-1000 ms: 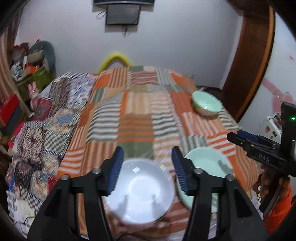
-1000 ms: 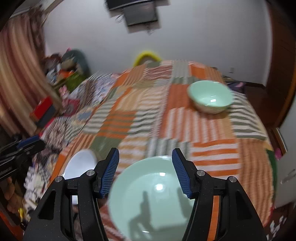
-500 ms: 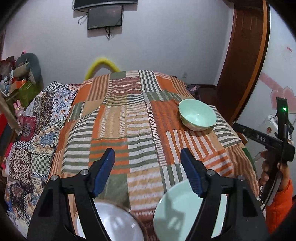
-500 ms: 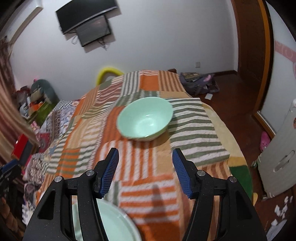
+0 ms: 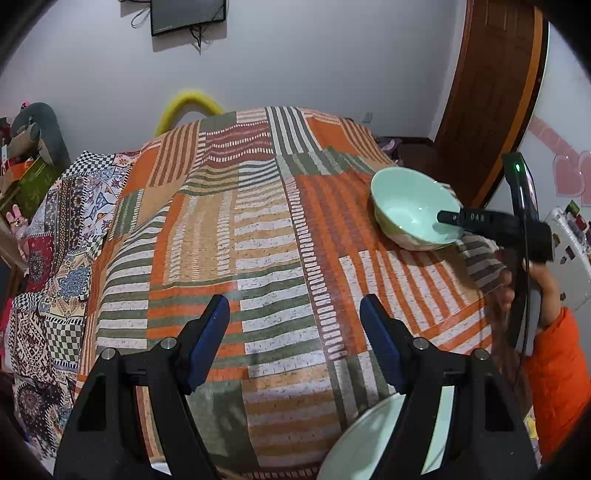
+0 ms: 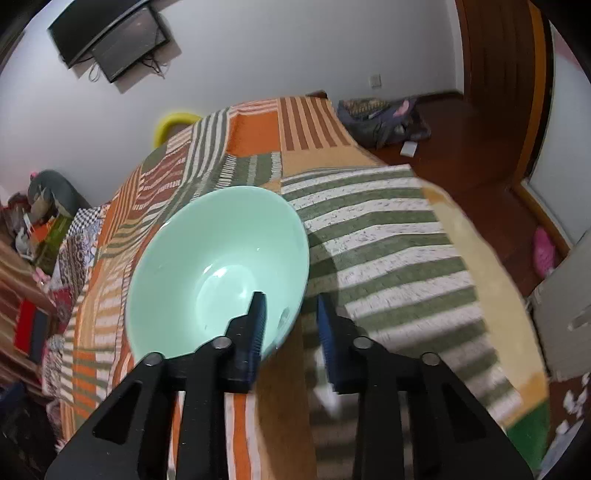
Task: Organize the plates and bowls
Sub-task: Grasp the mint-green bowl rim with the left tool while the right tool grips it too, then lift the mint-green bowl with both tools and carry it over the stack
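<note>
right wrist view: right tongs [image 6: 291, 325] have just clamped the bowl's [image 6: 218, 258] near rim on the bed [image 6: 388, 236], ready to lift; left tongs [image 5: 295, 336] hover open, holding nothing, plate [image 5: 354, 446] below.

Home bedroom: quilt-covered bed [image 5: 258, 240], wall-mounted television [image 5: 188, 14].

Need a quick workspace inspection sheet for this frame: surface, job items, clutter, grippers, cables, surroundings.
Surface: striped patchwork bedspread.
Job's things: green bowl on bed; green plate at the near edge.
Clutter: toys and boxes beside bed; bag on floor.
Grippers: left gripper open, empty; right gripper shut on the green bowl rim.
Cables: wires under the wall TV.
Surroundings: wooden door, white wall.
</note>
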Tool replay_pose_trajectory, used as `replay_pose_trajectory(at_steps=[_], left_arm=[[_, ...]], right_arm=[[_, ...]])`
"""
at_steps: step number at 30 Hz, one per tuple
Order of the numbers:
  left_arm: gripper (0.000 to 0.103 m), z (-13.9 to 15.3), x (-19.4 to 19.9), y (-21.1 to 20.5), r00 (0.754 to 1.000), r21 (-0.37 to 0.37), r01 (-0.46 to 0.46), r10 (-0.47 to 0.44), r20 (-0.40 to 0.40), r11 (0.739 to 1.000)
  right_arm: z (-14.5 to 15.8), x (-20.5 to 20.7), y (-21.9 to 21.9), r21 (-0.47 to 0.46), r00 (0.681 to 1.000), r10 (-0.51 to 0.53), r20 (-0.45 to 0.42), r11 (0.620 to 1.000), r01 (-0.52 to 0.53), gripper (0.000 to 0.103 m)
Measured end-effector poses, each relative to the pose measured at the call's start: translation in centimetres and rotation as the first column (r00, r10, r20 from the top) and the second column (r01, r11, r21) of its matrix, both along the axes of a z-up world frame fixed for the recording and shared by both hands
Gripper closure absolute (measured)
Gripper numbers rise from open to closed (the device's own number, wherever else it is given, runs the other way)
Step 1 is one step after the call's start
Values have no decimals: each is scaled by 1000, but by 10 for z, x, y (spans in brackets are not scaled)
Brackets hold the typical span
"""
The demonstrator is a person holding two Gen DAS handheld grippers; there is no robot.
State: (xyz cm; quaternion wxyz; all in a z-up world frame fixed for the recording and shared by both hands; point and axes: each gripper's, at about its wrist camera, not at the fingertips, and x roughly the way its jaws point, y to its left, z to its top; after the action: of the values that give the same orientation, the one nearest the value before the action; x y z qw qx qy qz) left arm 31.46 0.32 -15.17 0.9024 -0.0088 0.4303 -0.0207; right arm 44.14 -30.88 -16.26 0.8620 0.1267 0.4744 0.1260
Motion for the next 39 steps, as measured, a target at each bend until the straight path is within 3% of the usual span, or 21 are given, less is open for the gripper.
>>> replay_pose_trajectory(at_steps=[1, 6, 12, 18, 22, 26, 30, 33, 39], left_arm=[[30, -3, 2, 0, 1000, -1, 2, -2, -7, 1000], [30, -12, 14, -3, 999, -30, 9, -11, -41, 1000], [30, -16, 26, -15, 999, -35, 20, -22, -49, 999], [32, -30, 41, -34, 993, -51, 57, -62, -98, 997], [50, -43, 46, -48, 985, -62, 104, -111, -133, 993], [79, -61, 53, -56, 972, -71, 123, -134, -194, 990], [90, -70, 55, -58, 962, -102, 139, -159, -220, 985], [92, -69, 53, -63, 963, -80, 146, -160, -217, 986], [92, -64, 44, -58, 961, -114, 143, -165, -224, 983]], right_arm=[[-2, 2, 0, 9, 1000, 7, -6, 1000, -7, 89], [0, -6, 12, -60, 997, 79, 15, 995, -78, 89], [2, -37, 19, -79, 978, 208, 10, 975, -206, 89], [-2, -69, 22, -32, 966, 256, -16, 966, -257, 89], [-4, -81, 28, -13, 960, 281, -18, 960, -281, 89], [-5, -83, 33, -20, 960, 279, -12, 960, -279, 89], [-5, -83, 37, -27, 963, 270, -5, 962, -270, 89], [-2, -83, 40, -42, 965, 263, -5, 964, -263, 89], [4, -93, 36, -15, 970, 244, -5, 970, -244, 89]])
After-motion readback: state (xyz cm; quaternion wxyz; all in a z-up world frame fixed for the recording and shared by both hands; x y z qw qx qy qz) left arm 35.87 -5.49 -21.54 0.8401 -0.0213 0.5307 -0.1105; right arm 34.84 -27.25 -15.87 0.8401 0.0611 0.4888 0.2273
